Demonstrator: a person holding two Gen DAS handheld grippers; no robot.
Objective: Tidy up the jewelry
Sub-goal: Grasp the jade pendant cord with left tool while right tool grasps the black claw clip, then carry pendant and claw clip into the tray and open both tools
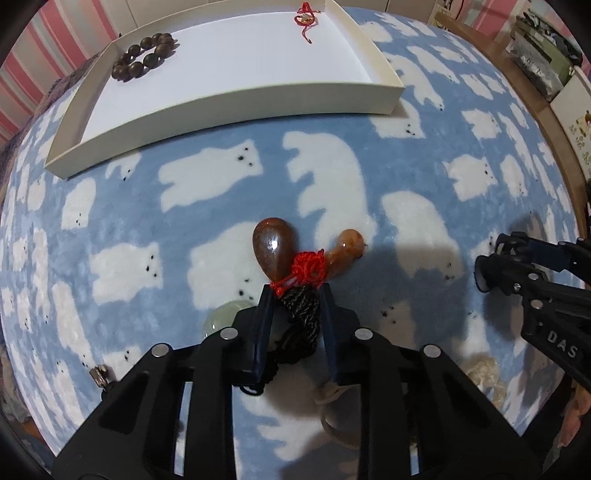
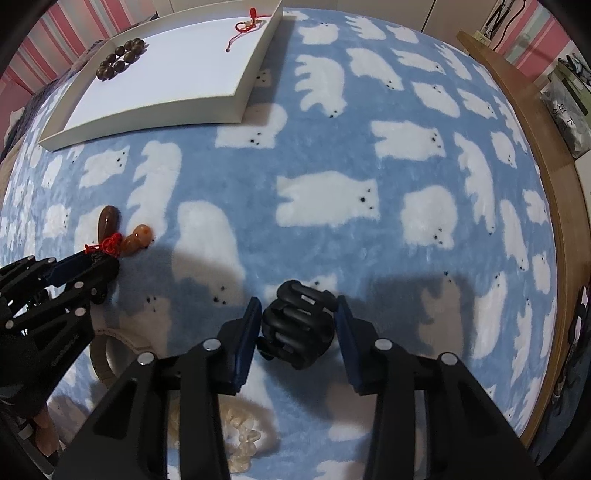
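A pendant with two brown stones (image 1: 270,242) and a red knot (image 1: 308,266) lies on the polar-bear blanket (image 1: 221,229). My left gripper (image 1: 295,291) points down at it, shut on its black braided cord (image 1: 301,314), just behind the knot. In the right wrist view my right gripper (image 2: 299,302) is shut on a black claw hair clip (image 2: 297,325) resting on the blanket. The left gripper (image 2: 92,266) shows at that view's left edge. The white tray (image 1: 236,107) at the back holds a dark bead bracelet (image 1: 146,57) and a red string charm (image 1: 304,18).
A pale green bangle (image 1: 221,317) lies just left of the left fingers, and a beige ring (image 2: 101,354) lies under them. A pale crystal bead bracelet (image 2: 243,435) lies beneath the right gripper. A small silver clasp (image 1: 98,374) sits at lower left. A wooden edge (image 2: 535,147) borders the blanket on the right.
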